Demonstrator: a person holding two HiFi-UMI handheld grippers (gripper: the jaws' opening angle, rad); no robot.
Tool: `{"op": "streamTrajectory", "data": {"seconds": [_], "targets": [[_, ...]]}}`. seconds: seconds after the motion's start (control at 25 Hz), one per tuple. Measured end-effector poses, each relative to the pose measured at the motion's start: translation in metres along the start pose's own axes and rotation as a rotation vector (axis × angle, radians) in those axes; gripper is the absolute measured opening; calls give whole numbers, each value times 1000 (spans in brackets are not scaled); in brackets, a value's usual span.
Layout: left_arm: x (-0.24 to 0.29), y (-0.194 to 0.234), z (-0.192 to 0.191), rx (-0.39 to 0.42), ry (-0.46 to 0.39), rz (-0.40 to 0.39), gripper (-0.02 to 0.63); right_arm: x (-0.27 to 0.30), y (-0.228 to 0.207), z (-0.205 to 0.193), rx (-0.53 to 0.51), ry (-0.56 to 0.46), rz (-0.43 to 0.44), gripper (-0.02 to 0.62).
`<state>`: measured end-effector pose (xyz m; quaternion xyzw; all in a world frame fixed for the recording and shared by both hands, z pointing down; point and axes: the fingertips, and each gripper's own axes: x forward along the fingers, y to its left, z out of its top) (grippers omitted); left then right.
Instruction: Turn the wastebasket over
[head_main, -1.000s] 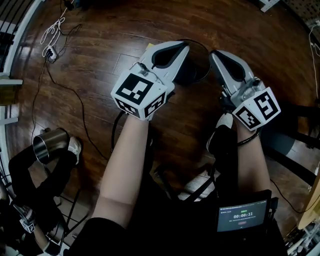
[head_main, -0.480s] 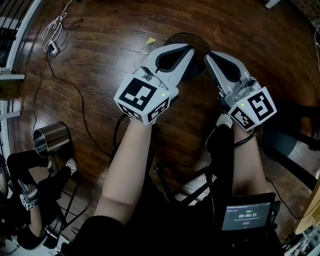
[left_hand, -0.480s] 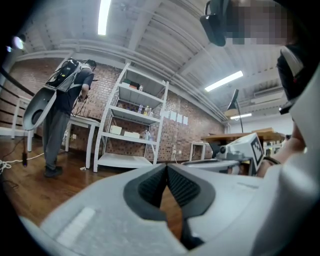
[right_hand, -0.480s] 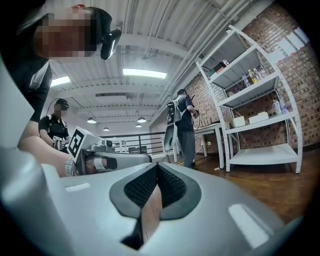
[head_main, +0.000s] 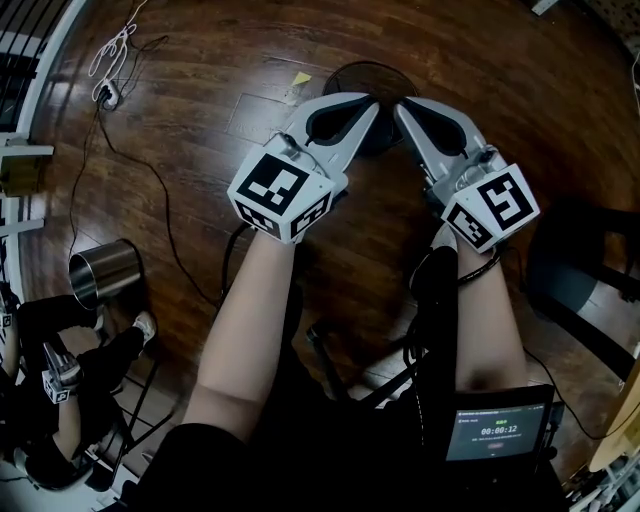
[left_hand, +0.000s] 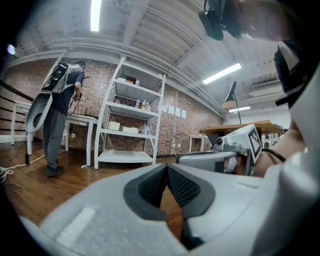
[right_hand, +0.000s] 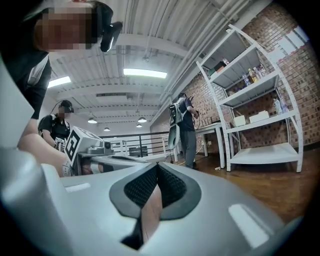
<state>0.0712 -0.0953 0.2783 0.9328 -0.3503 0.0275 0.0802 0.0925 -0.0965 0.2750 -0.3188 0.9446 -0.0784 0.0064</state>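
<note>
The wastebasket (head_main: 352, 73) is a dark round bin standing on the wooden floor, seen from above in the head view. Most of it is hidden behind the two grippers. My left gripper (head_main: 371, 100) is held over its left part, shut with nothing between its pads. My right gripper (head_main: 400, 106) is over its right part, also shut and empty. The two tips sit close together, angled toward each other. In the left gripper view the closed jaws (left_hand: 166, 166) point across the room and the right gripper (left_hand: 220, 159) shows beside them. The basket is in neither gripper view.
A steel cup (head_main: 100, 275) stands on the floor at the left, next to another person's legs (head_main: 60, 340). A black cable (head_main: 150, 190) runs across the floor. A dark chair (head_main: 575, 285) is at the right. White shelving (left_hand: 131, 120) and a standing person (left_hand: 59, 115) are further off.
Both grippers have sunk a little toward the wastebasket and their tips have drawn closer together. Both stay shut and empty.
</note>
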Motion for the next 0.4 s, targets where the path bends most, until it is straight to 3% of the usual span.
{"op": "streamTrajectory", "data": {"seconds": [0.4], "targets": [[8,-5,-6,3,21,-8,2,5,1,0,1,5,23,11]]}}
